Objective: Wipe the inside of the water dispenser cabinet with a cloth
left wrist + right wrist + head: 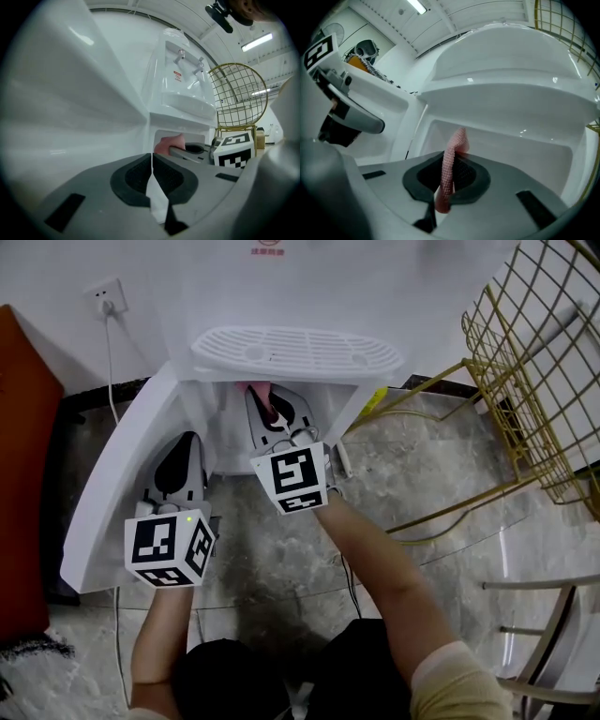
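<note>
Wiping looks to be the step in hand: the right gripper [450, 174] reaches into the open cabinet [511, 157] at the foot of the water dispenser [180, 89], its jaws closed tight on a pink cloth [451, 157]. The cloth stands up between the dark pads as a narrow folded strip with its free end hanging below them. Its knobbly, waffle-like weave looks soft and absorbent.

The left gripper [152, 171] has its jaws pressed together with nothing between them. It sits low, just beside the inner face of the cabinet door [112, 493], which is swung wide to the person's left. Whether it touches the door cannot be told.

The cabinet is a shallow recess of smooth, glossy white plastic, with rounded corners and a curved lip overhanging its mouth. Above it juts the slotted white drip tray [295, 351], and higher up sit two taps [179, 57].

The next move likely calls for pressing the cloth's broad face, not its edge, against the back wall and floor and sweeping side to side. On slick plastic it should glide easily, so firm contact matters. The overhanging lip leaves little room, so the gripper needs a low, level approach.

A gold wire chair [534, 371] stands well clear at the right.
</note>
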{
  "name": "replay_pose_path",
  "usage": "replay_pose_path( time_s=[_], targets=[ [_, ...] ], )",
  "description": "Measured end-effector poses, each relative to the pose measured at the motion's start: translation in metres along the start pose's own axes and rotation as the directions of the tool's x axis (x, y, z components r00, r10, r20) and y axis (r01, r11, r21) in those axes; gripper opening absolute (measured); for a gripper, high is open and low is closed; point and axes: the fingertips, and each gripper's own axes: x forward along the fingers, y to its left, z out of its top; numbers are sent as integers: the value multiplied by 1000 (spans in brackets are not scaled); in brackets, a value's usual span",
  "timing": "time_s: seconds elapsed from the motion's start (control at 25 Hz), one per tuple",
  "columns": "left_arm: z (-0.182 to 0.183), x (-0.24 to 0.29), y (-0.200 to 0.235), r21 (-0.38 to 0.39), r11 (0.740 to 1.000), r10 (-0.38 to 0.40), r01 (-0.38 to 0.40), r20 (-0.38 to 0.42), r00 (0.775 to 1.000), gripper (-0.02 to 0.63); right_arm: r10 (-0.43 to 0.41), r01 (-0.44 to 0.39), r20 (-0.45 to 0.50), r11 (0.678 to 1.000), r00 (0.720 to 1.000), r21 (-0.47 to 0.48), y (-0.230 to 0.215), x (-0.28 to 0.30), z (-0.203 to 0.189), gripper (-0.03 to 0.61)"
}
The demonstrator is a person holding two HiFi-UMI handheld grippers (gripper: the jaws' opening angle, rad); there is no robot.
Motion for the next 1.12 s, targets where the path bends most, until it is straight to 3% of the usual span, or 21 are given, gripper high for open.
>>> replay_pose_path(
  time_s=[0.12, 0.52, 0.88, 1.12],
  targets=[
    [2, -1, 7, -19, 1000, 18, -18, 9, 1000, 2, 30, -30, -9, 998, 1000, -54, 8, 5, -3, 26],
    [-2, 0, 7, -12, 1000, 12, -12, 1, 1000, 2, 62, -62, -2, 997, 998, -35, 16, 9, -1, 26],
    [-4, -3, 9, -5, 1000, 5, -5, -7, 1000, 2, 113, -108, 23, 980, 993, -170, 37, 9, 7, 26],
    [-4, -2, 7, -4, 1000, -2, 2, 2, 1000, 2, 18, -12, 32, 988, 999, -155, 20, -1, 0, 26]
  ],
)
